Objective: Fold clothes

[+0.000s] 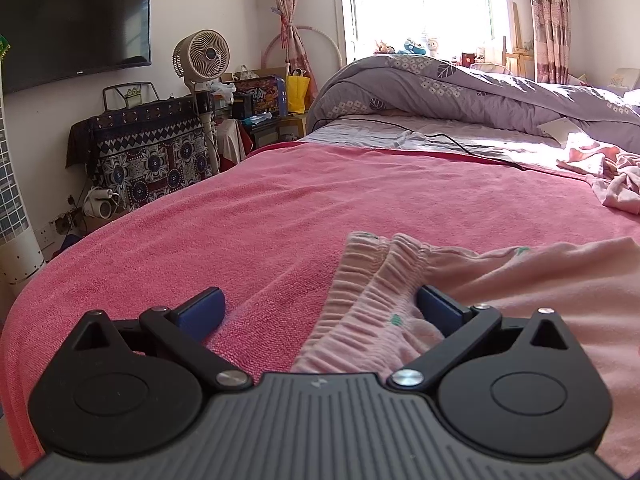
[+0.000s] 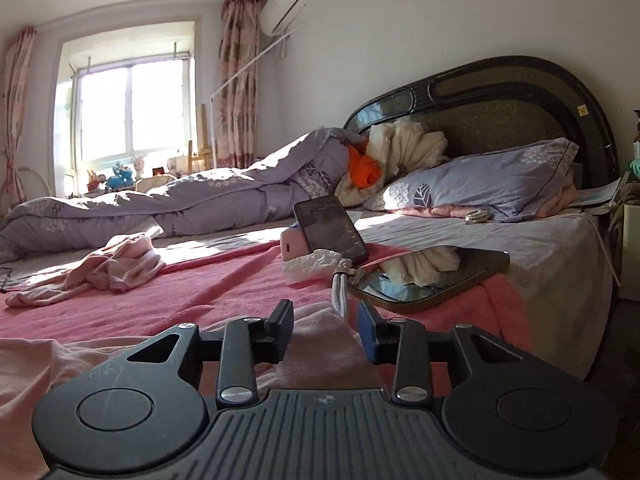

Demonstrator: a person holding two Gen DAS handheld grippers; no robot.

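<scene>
You are at the start of a fold: the pale pink garment lies on the pink towel, its gathered waistband between the wide-spread jaws of your left gripper, touching only the finger at 3 o'clock, not pinched. Your right gripper stands half open over a fabric edge, which the pads do not yet clamp. Next, I judge, close both before lifting. Beyond 3 o'clock the garment is cut off, so its shape stays unclear; another crumpled pink piece waits at 10 o'clock.
</scene>
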